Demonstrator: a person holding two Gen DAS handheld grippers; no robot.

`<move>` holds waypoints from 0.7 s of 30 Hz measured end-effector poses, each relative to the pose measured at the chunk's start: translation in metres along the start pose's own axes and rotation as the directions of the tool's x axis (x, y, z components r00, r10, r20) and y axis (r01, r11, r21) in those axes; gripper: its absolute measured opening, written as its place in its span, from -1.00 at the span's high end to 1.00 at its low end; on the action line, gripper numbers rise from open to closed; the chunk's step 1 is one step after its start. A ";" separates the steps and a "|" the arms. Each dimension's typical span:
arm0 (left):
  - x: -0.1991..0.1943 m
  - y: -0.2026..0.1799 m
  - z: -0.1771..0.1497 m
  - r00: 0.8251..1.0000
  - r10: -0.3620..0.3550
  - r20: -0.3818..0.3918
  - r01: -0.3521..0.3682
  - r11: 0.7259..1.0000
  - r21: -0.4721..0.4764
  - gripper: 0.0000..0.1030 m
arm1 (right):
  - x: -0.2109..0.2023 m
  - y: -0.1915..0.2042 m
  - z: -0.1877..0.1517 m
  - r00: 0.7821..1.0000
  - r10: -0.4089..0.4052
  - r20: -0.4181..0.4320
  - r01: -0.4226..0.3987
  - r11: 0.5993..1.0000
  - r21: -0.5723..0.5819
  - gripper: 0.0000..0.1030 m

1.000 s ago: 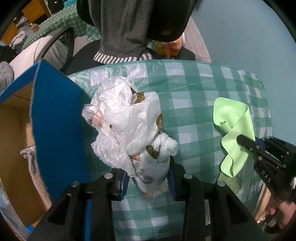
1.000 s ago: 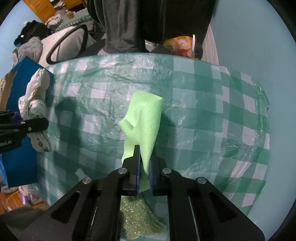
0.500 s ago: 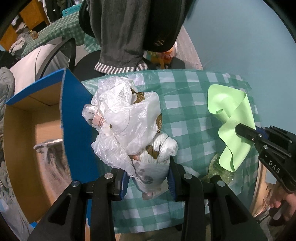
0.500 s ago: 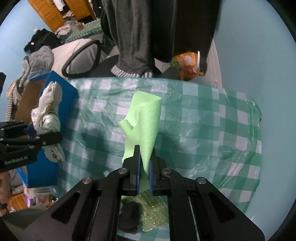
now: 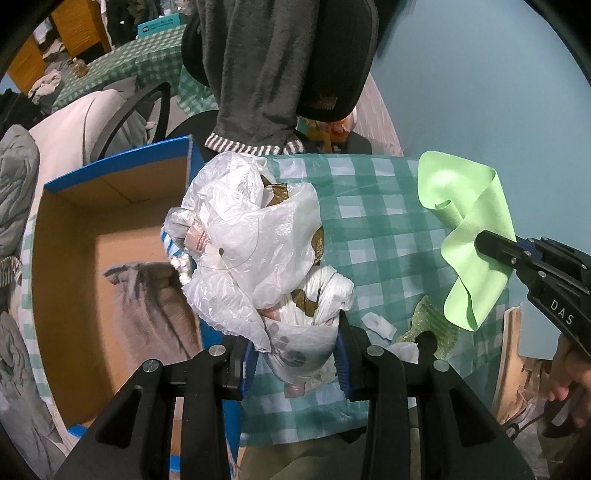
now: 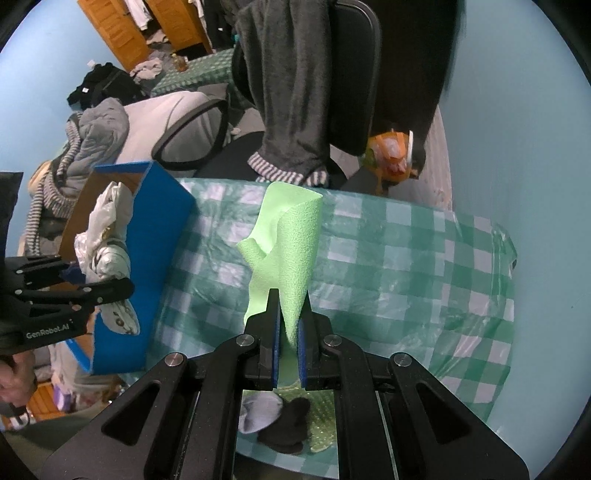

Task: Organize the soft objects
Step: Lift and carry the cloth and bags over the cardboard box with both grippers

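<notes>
Left gripper (image 5: 295,354) clamped on bag bundle (image 5: 258,251) at table's (image 6: 388,258) left edge by box (image 5: 74,258); right gripper (image 6: 288,332) pinches green cloth (image 6: 291,240) above table. Only right view shows socks (image 6: 273,417) at the near edge — half hidden.

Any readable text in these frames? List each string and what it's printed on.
"DAS" – white letters on the body of the right gripper, seen from the left wrist view.
"GenRobot.AI" – white letters on the body of the left gripper, seen from the right wrist view.
White print on a teal box in the background – too small and blurred to read.
Dark marks on the plastic bag bundle – not legible as text.
</notes>
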State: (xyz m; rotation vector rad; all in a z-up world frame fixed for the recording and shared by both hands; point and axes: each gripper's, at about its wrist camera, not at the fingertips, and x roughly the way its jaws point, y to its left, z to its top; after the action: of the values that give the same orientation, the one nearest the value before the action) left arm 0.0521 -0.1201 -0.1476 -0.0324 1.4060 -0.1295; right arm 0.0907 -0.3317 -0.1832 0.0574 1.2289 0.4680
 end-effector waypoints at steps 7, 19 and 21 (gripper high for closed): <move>-0.021 0.010 -0.011 1.000 0.003 0.030 -0.002 1.000 -0.012 0.31 | -0.012 0.023 0.003 0.999 0.023 0.023 -0.022 0.999 -0.026 0.85; -0.047 0.042 -0.027 0.998 0.018 0.057 -0.014 0.997 -0.079 0.31 | -0.016 0.067 0.014 0.996 0.078 0.034 -0.075 0.993 -0.090 0.86; -0.051 0.050 -0.031 0.998 0.016 0.067 -0.009 0.996 -0.091 0.31 | -0.016 0.077 0.018 0.995 0.090 0.036 -0.086 0.991 -0.104 0.86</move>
State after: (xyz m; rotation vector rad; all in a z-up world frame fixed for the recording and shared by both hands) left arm 0.0176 -0.0633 -0.1077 -0.1025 1.3436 -0.0535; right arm 0.0788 -0.2647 -0.1408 0.0335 1.1645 0.6035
